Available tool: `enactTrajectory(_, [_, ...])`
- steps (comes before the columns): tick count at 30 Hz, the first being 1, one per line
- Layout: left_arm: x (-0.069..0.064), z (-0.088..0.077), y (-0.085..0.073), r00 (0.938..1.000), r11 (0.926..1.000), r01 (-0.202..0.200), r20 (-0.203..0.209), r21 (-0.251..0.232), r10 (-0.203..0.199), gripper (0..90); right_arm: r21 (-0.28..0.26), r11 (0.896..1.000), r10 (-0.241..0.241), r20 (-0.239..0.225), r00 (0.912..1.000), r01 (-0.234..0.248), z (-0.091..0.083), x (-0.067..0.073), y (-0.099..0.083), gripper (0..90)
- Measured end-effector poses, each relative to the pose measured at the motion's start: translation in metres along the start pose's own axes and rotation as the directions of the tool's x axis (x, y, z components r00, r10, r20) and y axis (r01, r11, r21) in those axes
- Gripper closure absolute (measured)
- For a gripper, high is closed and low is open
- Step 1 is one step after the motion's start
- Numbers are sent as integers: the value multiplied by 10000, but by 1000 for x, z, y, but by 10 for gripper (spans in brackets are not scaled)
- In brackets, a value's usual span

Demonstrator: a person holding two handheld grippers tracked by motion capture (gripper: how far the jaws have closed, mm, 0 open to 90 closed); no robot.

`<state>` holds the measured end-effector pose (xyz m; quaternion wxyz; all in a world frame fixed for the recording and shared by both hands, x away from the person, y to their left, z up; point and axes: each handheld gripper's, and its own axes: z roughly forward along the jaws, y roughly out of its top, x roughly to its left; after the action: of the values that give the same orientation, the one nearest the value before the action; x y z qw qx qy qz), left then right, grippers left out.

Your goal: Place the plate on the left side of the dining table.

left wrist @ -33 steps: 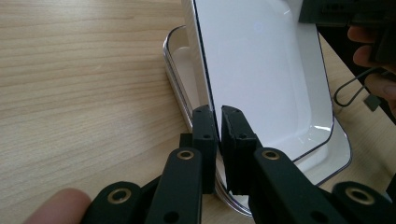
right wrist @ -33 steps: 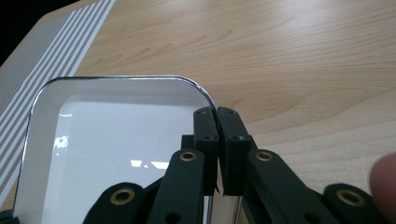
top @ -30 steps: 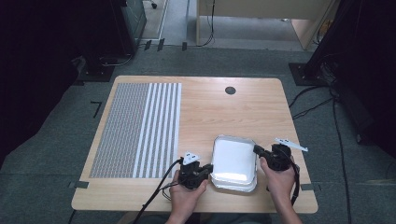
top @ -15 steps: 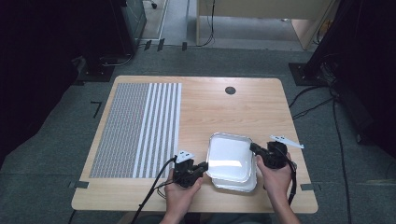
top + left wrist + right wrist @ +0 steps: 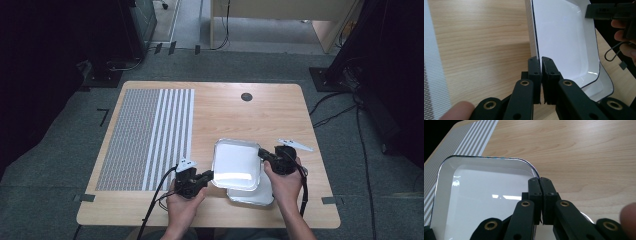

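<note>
A white square tray (image 5: 237,164) hangs a little above the wooden table, held by both grippers. My left gripper (image 5: 209,175) is shut on its left rim, and in the left gripper view the jaws (image 5: 541,60) pinch the thin edge of the tray (image 5: 564,37). My right gripper (image 5: 262,153) is shut on the right rim near a corner; the right gripper view has its jaws (image 5: 539,180) clamped on the tray's (image 5: 481,195) edge. A second white tray (image 5: 255,194) lies on the table beneath, partly covered and offset toward the front right; it is also in the left gripper view (image 5: 605,87).
A grey-and-white striped mat (image 5: 150,135) covers the left part of the table (image 5: 280,115). A black round grommet (image 5: 246,96) sits near the far edge. Cables trail from both grippers over the front edge. Dark floor and furniture surround the table.
Both grippers have carried the upper tray away from the front edge and slightly left, lifting it. This uncovers part of the second tray beneath.
</note>
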<state>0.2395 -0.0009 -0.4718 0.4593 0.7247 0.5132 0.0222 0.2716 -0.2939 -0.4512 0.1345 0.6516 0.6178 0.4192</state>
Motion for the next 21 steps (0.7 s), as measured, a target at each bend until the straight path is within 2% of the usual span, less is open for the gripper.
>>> enactTrajectory(6, [15,-13,3,9998,9998,196,-94,-30,-197,875,295,9994,-175,-148,9997,179,14,20,6,894])
enactTrajectory(7, [17,-16,4,9997,9998,207,-134,-49,-207,875,295,9994,-175,-148,9997,179,14,20,6,894])
enactTrajectory(8, [21,-21,5,9995,9995,262,-156,-149,-264,875,361,9992,-180,-202,9996,187,18,27,7,894])
enactTrajectory(9, [21,-21,5,9995,9995,262,-156,-149,-264,874,361,9992,-180,-202,9996,187,18,27,7,894])
enactTrajectory(10, [26,-26,6,9993,9992,331,-180,-209,-334,874,372,9991,-216,-248,9995,225,22,34,9,894])
enactTrajectory(15, [37,-34,8,9987,9986,436,-243,-287,-443,875,401,9988,-284,-325,9991,297,28,47,11,894])
enactTrajectory(17, [43,-38,9,9983,9982,493,-297,-350,-504,875,517,9982,-279,-375,9989,298,34,57,13,894])
enactTrajectory(18, [45,-42,8,9978,9981,400,-506,-470,-424,876,541,9981,-290,-389,9988,311,36,60,14,894])
enactTrajectory(19, [45,-42,8,9978,9981,400,-506,-470,-424,876,541,9981,-290,-389,9988,311,36,60,14,894])
enactTrajectory(21, [52,-47,10,9972,9976,417,-591,-547,-450,875,579,9974,-397,-358,9986,417,42,69,16,893])
